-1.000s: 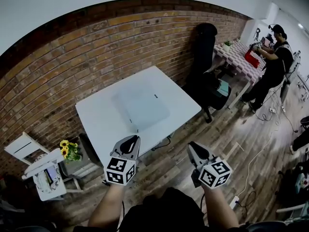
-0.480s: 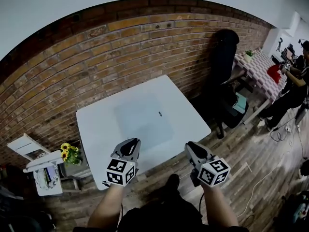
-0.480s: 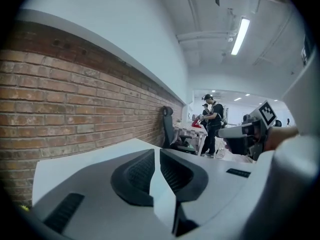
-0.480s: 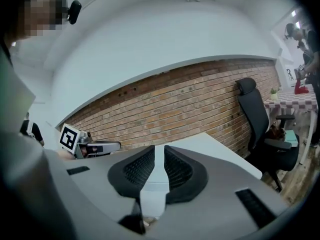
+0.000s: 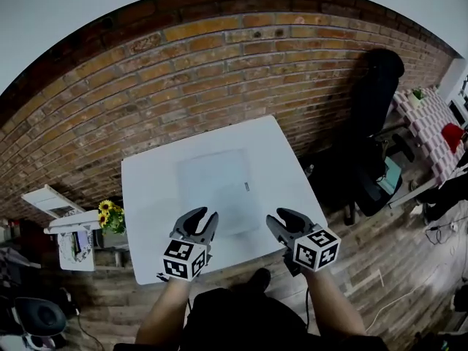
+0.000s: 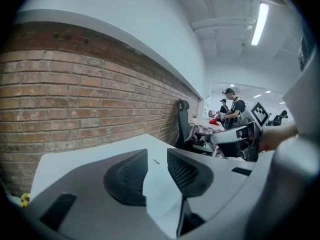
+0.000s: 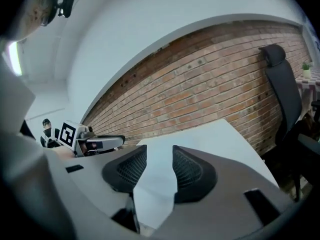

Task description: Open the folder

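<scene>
A pale translucent folder [image 5: 217, 189] lies flat and closed on the white table [image 5: 146, 196], with a small dark tab [image 5: 248, 187] at its right edge. My left gripper [image 5: 205, 216] hovers over the table's near edge just left of the folder's near corner; its jaws are opening, with nothing between them. Over the near right part of the table my right gripper [image 5: 276, 217] has its jaws opening too, and they are empty. In the left gripper view the left gripper [image 6: 157, 165] points along the table top. The right gripper [image 7: 159, 165] shows the same in its own view.
A brick wall [image 5: 219, 72] runs behind the table. A black office chair [image 5: 373, 123] stands at the right, beside a chequered table [image 5: 431, 123]. At the left stand a low white stand [image 5: 73, 232] and yellow flowers [image 5: 108, 214]. The floor is wooden planks.
Both grippers have moved forward from in front of the table to over its near edge. Their jaws have parted. The view has swung so the table sits straight ahead.
</scene>
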Motion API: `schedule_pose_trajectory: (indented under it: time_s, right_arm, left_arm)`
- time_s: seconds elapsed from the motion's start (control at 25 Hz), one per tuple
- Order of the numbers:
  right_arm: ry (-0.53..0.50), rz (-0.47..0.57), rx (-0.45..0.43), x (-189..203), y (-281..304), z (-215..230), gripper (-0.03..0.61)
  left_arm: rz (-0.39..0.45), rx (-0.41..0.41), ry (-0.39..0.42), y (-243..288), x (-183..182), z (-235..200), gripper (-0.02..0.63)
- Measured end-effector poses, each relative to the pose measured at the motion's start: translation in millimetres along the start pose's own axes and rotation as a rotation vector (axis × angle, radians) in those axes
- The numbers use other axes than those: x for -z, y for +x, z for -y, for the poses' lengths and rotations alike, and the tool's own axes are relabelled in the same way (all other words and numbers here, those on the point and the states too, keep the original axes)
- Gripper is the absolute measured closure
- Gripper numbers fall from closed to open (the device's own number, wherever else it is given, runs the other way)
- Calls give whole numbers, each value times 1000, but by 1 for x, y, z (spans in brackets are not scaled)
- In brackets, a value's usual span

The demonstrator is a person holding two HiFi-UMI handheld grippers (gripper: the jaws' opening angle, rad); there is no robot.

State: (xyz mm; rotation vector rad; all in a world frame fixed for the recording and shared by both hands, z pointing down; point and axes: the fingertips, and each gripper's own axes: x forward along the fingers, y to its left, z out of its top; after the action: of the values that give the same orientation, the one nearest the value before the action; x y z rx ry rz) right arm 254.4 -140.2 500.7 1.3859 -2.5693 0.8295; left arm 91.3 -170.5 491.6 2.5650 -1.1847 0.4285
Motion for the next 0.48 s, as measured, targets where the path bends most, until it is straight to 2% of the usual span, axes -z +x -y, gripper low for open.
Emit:
schedule_pose_trajectory:
  time_s: [0.08, 0.2, 0.48]
  right_arm:
    - [-5, -44, -15, 8, 19, 4, 388]
    - [-20, -120, -9, 20, 45, 11, 359]
    - [12, -293, 14, 66, 86, 11, 282]
  left_arm:
    - [-14, -26, -28, 1, 11, -12, 460]
    - [-33, -40, -58, 0, 31, -28, 423]
    - [-101, 26, -98, -1, 80, -52, 306]
